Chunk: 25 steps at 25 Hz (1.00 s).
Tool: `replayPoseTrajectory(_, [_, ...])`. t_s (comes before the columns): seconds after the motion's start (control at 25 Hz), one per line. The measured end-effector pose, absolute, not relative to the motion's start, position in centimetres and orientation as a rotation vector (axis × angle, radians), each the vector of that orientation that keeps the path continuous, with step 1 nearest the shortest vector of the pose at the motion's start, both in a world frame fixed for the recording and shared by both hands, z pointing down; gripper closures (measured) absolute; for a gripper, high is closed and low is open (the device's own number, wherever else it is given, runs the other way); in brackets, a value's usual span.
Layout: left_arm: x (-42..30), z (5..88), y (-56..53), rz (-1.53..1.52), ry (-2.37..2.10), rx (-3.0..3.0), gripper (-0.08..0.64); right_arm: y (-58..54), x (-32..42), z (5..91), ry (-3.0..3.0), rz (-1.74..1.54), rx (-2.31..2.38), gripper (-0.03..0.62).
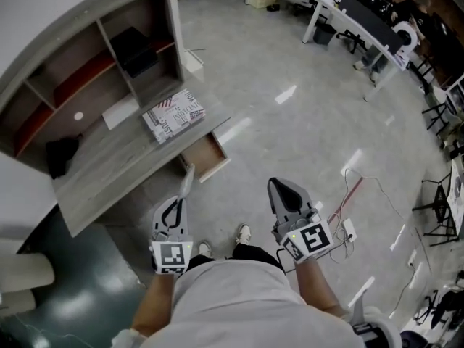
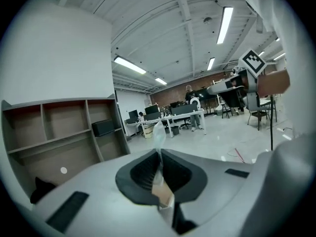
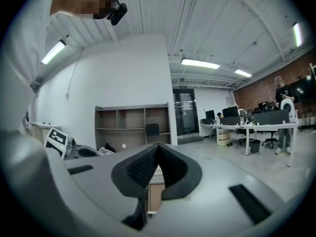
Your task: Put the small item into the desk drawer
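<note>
I hold both grippers out in front of me above the grey floor (image 1: 290,71), a few steps short of the bench (image 1: 109,172). The left gripper (image 1: 177,207) has its fingers (image 2: 145,169) pressed together on the small clear packet (image 1: 187,182), a thin, see-through sliver that sticks out past the tips and points toward the bench. In the left gripper view the packet (image 2: 158,135) stands upright in the seam between the two dark pads, with something tan-coloured lower down in the same seam.

The right gripper (image 1: 279,191) sits level with the left one and well apart from it. Its fingers (image 3: 140,167) meet at the tips with nothing between them.

The drawer (image 1: 205,156) hangs pulled out from the bench's near edge, its pale wooden inside open to view, and lies just ahead of the packet in the head view without touching it.

On the bench top lie a printed magazine (image 1: 174,114) near the drawer end, a white sheet (image 1: 119,112) beside it, and a dark bundle (image 1: 61,154) at the far end. A shelf unit (image 1: 87,56) rises behind them, with a black box (image 1: 134,49) in one compartment. Long white tables (image 1: 341,13) and chairs line the far side of the room.
</note>
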<state>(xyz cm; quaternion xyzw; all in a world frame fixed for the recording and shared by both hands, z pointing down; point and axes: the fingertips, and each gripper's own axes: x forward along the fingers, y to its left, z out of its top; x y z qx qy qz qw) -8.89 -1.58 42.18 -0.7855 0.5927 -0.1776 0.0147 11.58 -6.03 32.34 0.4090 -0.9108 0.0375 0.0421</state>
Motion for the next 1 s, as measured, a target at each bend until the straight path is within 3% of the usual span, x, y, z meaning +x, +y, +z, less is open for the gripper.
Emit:
replayPoseTrajectory(0.64, [-7.9, 40.5, -2.4, -0.716, 2.119, -2.265, 0.538, -12.8, 11.1, 34.2, -2.861, 0.270, 0.898, 0.569])
replayPoseTrajectory(1.0, [-7.0, 44.5, -4.7, -0.799, 2.139, -2.297, 0.538, -13.5, 11.0, 37.1, -2.808, 0.325, 0.816, 0.569])
